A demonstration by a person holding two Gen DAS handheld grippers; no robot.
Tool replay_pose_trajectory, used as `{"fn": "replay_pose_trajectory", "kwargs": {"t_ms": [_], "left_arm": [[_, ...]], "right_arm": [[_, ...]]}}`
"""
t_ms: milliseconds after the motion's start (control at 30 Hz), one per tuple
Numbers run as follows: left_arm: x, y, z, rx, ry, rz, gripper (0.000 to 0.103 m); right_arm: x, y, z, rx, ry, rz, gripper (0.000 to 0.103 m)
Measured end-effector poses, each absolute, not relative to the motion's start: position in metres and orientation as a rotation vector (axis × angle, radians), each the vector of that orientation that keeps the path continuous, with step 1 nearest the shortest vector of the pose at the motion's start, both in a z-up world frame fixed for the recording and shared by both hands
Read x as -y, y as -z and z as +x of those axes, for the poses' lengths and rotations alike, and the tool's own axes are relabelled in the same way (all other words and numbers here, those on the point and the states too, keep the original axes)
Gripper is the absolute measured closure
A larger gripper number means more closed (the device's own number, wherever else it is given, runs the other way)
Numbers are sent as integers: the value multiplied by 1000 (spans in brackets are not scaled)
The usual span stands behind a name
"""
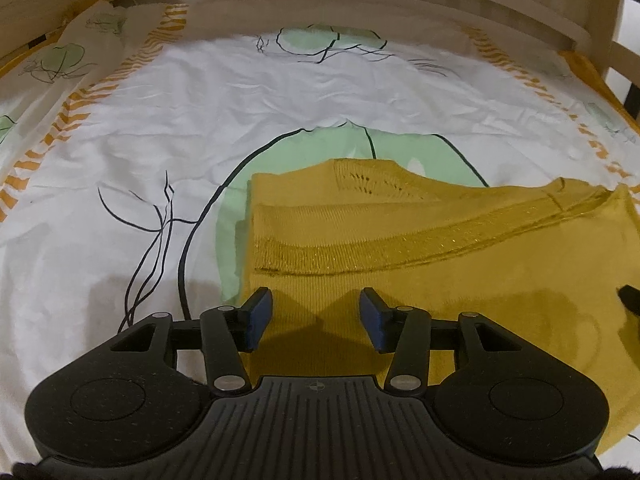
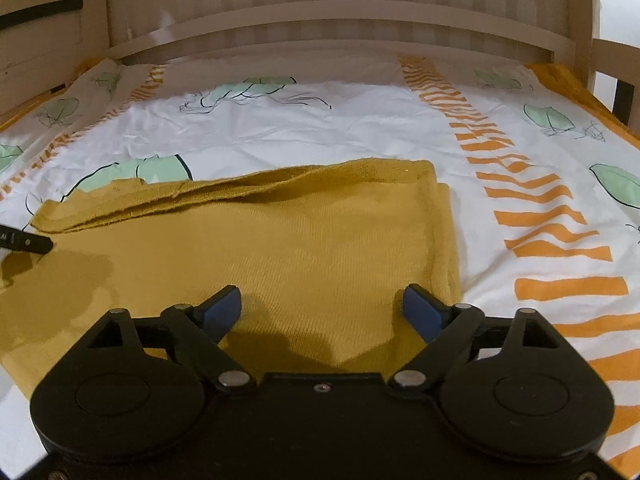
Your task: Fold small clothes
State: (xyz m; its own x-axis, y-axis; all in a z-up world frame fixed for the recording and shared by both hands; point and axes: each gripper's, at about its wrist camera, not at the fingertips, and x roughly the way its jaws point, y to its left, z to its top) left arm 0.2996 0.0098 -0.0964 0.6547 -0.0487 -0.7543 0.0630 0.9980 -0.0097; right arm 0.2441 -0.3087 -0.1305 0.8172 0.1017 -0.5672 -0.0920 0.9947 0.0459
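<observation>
A mustard-yellow knit garment (image 1: 460, 256) lies folded flat on the bed; it also shows in the right wrist view (image 2: 288, 240). My left gripper (image 1: 316, 314) is open and empty, hovering over the garment's near left part, its blue pads apart. My right gripper (image 2: 322, 310) is open and empty, over the garment's near right part close to its right edge. A tip of the right gripper (image 1: 630, 300) shows at the right edge of the left view. A tip of the left gripper (image 2: 24, 240) shows at the left edge of the right view.
The bed sheet (image 1: 200, 120) is white with green leaf prints and orange stripes (image 2: 552, 216). A wooden headboard (image 2: 340, 20) runs across the back, with wooden side rails (image 1: 600, 40) at the right.
</observation>
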Motion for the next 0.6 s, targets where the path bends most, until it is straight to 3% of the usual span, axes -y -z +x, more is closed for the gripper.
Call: {"fn": "replay_pose_trajectory", "kwargs": {"t_ms": [433, 600], "left_arm": [[-3, 102, 353, -866, 15, 29, 42], [-15, 100, 378, -882, -19, -67, 41]], "right_arm": [[310, 138, 245, -592, -113, 32, 10], [309, 139, 245, -590, -112, 31, 9]]}}
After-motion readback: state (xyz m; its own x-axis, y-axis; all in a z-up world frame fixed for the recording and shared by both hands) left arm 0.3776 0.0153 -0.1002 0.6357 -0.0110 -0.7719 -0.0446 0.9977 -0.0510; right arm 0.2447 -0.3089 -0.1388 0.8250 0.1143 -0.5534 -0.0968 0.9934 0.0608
